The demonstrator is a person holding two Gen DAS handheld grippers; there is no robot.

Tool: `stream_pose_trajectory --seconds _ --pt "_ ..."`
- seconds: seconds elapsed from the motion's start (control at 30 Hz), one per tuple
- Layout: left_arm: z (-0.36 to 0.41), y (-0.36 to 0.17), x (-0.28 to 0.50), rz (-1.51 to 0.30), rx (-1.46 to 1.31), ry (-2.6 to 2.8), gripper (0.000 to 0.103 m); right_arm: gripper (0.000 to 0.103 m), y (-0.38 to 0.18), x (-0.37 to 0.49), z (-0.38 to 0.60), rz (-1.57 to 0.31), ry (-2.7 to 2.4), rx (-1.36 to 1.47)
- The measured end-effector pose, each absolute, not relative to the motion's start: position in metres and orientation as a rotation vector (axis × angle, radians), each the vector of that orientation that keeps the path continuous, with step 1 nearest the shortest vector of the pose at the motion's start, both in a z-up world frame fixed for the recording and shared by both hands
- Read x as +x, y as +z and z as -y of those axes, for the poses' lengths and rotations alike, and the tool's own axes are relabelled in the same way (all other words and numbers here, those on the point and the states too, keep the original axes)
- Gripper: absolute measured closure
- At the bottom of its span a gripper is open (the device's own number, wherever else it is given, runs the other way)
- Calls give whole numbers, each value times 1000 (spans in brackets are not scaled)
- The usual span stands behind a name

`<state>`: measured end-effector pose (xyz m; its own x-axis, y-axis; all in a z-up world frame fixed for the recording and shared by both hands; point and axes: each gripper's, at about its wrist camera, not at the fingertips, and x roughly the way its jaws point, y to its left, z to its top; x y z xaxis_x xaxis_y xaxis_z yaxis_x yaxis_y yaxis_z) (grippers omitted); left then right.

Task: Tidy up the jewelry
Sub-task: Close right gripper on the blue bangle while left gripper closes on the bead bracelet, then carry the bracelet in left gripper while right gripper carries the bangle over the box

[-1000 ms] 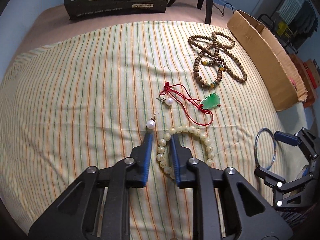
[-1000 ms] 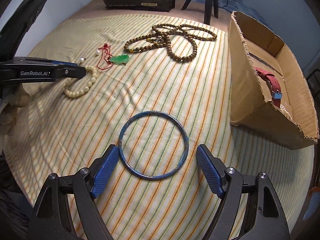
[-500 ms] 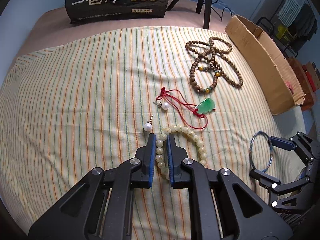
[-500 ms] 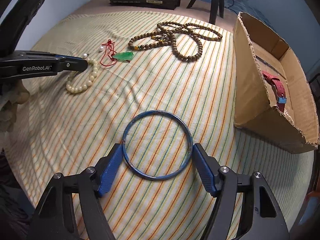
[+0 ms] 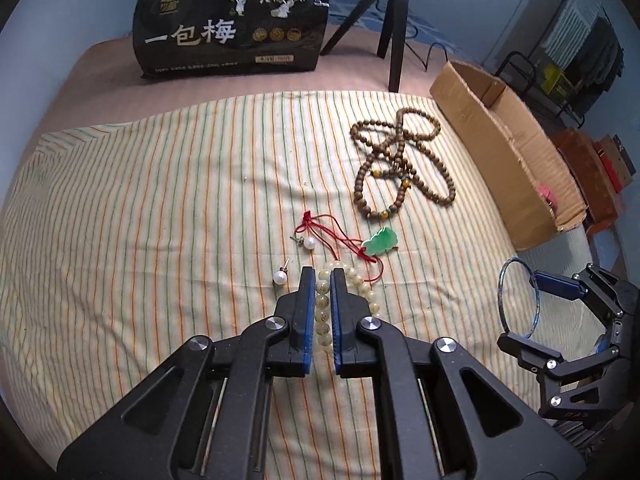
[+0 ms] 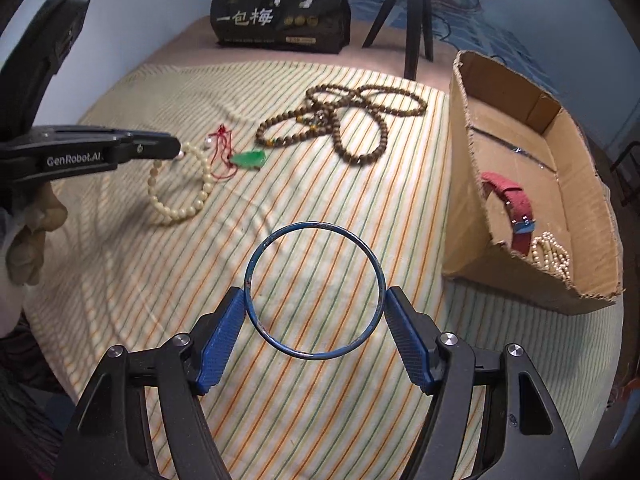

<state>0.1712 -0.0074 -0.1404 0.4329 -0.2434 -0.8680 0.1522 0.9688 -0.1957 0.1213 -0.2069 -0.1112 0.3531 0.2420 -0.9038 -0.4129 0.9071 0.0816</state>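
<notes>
Currently, at the far left of the striped cloth, a loose pearl earring is lying just beside the left gripper. The left gripper's fingers are pressing together on one side of the cream bead bracelet, so that a row of beads is sitting between the blue pads. In the right wrist view the rest of that bracelet is trailing across the cloth below the left gripper; whether the gripped part is touching the cloth cannot be told.

Just beyond the bracelet, a second pearl earring is resting against a red cord that is carrying a green pendant. Farther back and to the right, a long string of brown wooden beads is lying in loops.

Toward the right, the right gripper is holding a blue bangle across its width, one finger touching each side of the ring. In the left wrist view the bangle is standing nearly on edge near the cloth's right border.

At the far right, a cardboard box is sitting at the edge of the cloth. It is containing a red watch strap and a pale bead strand. A black bag and a tripod are standing behind the cloth.
</notes>
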Motion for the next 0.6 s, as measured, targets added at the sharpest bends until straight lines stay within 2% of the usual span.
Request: stream_pose_trajectory --seconds 0.6 --pt "17 -78 173 -957 -166 -329 98 32 -63 132 238 -997 367 -82"
